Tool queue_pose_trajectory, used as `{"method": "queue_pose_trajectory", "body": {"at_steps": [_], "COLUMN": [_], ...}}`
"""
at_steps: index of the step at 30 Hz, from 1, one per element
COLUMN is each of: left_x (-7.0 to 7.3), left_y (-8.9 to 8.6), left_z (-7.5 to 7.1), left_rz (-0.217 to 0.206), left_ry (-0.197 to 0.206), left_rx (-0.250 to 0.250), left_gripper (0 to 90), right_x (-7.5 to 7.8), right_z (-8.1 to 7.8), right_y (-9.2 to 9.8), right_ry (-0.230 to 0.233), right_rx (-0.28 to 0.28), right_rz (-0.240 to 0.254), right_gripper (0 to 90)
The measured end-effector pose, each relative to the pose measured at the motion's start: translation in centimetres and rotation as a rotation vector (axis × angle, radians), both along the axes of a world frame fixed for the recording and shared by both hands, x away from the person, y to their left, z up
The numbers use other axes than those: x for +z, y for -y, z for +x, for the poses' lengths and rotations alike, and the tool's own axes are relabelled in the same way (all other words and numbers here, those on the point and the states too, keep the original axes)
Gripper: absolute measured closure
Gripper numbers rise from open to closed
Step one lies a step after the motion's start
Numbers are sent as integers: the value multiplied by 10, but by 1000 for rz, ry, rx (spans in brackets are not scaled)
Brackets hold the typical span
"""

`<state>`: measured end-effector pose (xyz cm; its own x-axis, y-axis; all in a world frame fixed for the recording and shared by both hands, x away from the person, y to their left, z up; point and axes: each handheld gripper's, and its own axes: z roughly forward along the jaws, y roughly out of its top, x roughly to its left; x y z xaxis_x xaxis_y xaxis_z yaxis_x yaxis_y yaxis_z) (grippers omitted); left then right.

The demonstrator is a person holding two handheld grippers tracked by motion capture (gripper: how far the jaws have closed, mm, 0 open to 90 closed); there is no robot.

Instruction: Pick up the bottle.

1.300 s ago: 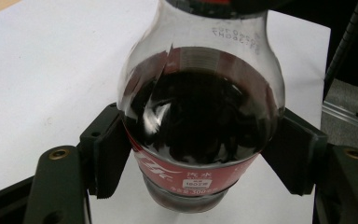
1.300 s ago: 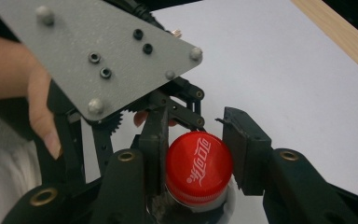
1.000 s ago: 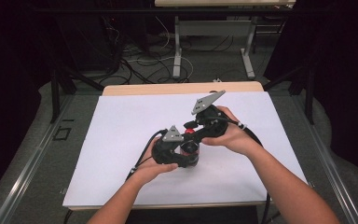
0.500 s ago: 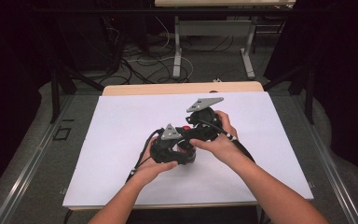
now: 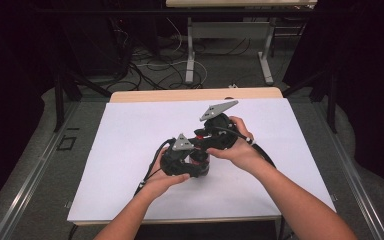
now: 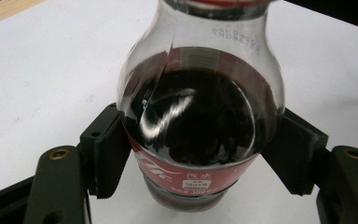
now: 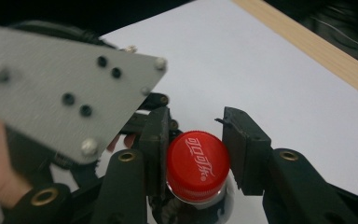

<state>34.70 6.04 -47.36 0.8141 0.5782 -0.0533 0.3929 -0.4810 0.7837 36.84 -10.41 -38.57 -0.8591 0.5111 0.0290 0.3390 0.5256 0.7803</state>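
My bottle's red cap (image 7: 197, 166) bears white Coca-Cola script in Chinese. The red label (image 6: 186, 173) reads "300"; its other print is too blurred to read.

We see the white table cover (image 5: 130, 150) evenly and brightly lit from above, while the room around it sinks into near-black. In the left gripper view, glare streaks across the cola bottle (image 6: 200, 121), which stays fairly sharp. In the right gripper view, the near grey plate (image 7: 60, 88) is blurred and the red cap (image 7: 197, 166) is slightly soft.

Black hand-held gripper (image 5: 196, 159), grey three-cornered plate (image 5: 182, 142)
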Motion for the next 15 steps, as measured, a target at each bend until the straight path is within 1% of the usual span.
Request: {"method": "queue_pose_trajectory", "body": {"at_steps": [2,3,4,5,6,7,8,9,11,12,13,14,15], "left_x": [0,0,0,0,0,1,1,0,0,0,1,1,0], "left_y": [0,0,0,0,0,-1,-1,0,0,0,-1,-1,-1], "left_z": [-2,-2,-2,-2,-2,-3,-3,-4,-3,-3,-3,-3,-4], "left_rz": [7,6,6,5,4,8,8,-1,-3,-3,-1,-1,-2], "left_ry": [-8,-8,-8,4,2,-10,-10,-1,6,6,6,6,-2], "left_rx": [-6,-12,-12,-18,-21,-37,-37,-32,-38,-38,-32,-32,-30], "left_gripper": [301,301,300,301,301,301,301,301,301,300,301,300,300], "right_x": [1,1,1,3,3,4,4,5,5,5,4,5,5], "right_z": [6,9,9,13,15,18,18,22,24,24,27,26,25], "right_y": [2,3,3,4,5,6,6,7,8,8,9,9,9], "right_ry": [-9,6,6,-7,-8,-9,-9,3,0,0,-14,-21,-20], "right_rx": [82,131,131,208,235,280,280,339,385,385,384,364,350], "right_rz": [-8,-23,-23,-38,-44,-50,-50,-51,-50,-50,-40,-35,-37], "right_gripper": [622,622,622,621,622,621,621,621,619,619,615,594,544]}}
